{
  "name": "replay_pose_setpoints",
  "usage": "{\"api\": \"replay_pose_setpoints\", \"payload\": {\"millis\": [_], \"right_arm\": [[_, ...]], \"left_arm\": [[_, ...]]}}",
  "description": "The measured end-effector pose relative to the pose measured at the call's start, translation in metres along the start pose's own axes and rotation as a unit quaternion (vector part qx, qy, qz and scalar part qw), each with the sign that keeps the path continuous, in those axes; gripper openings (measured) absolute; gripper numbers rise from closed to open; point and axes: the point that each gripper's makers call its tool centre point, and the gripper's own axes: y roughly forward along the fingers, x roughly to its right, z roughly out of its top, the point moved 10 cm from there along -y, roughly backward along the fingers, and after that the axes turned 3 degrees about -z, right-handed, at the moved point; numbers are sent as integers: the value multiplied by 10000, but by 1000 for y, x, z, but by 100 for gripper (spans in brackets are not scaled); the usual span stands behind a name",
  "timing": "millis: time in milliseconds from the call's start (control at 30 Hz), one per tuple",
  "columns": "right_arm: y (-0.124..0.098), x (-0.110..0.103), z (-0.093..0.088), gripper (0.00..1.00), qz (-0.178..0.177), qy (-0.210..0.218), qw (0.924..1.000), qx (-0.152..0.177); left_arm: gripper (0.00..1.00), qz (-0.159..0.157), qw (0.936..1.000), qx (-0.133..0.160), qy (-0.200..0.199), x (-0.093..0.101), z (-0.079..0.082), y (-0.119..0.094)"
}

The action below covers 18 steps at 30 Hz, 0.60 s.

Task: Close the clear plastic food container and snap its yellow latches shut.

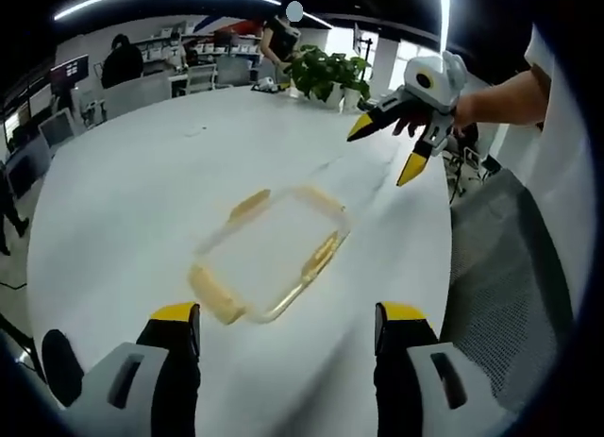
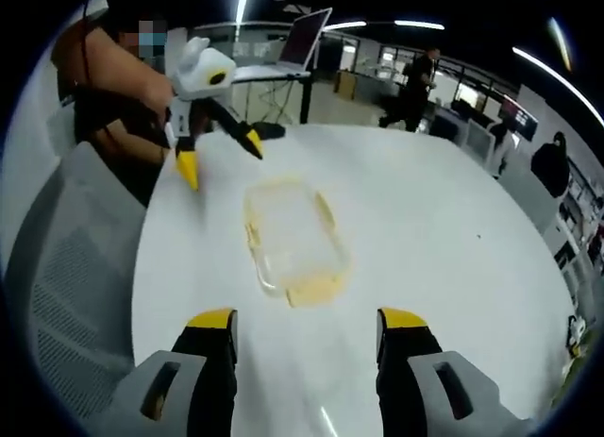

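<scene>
A: Status on the container [image 1: 272, 258]?

B: It sat on the white tabletop [image 1: 123, 182], lid apparently lying on the base, though the clear plastic made a firm call hard. Yellow latches [image 1: 215, 295] looked splayed outward along the container's edges, so I'd judge none snapped.

A: Tongs?

B: Left tongs [image 1: 287, 324] were spread wide and empty, hanging short of the container on its near side. Right tongs [image 2: 307, 328] were likewise spread and empty, off the container's other end. Neither touched the container.

A: So nothing done yet?

B: Probably lid placement at most. Left to do, by my read: seat the lid fully, then press each latch down. The end latch [image 2: 311, 288] nearest the right tongs looked like the easiest start.

A: Anything near it?

B: No. Potted plant [image 1: 326, 74] stood well beyond the container, at the tabletop's far edge.
</scene>
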Motion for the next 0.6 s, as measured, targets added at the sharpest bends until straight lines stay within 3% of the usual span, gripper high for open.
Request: {"api": "replay_pose_setpoints", "payload": {"millis": [600], "right_arm": [[24,7,7,61,459,-506,9972,-295]], "left_arm": [[76,-277,9952,-588,731,-19,6,6]]}}
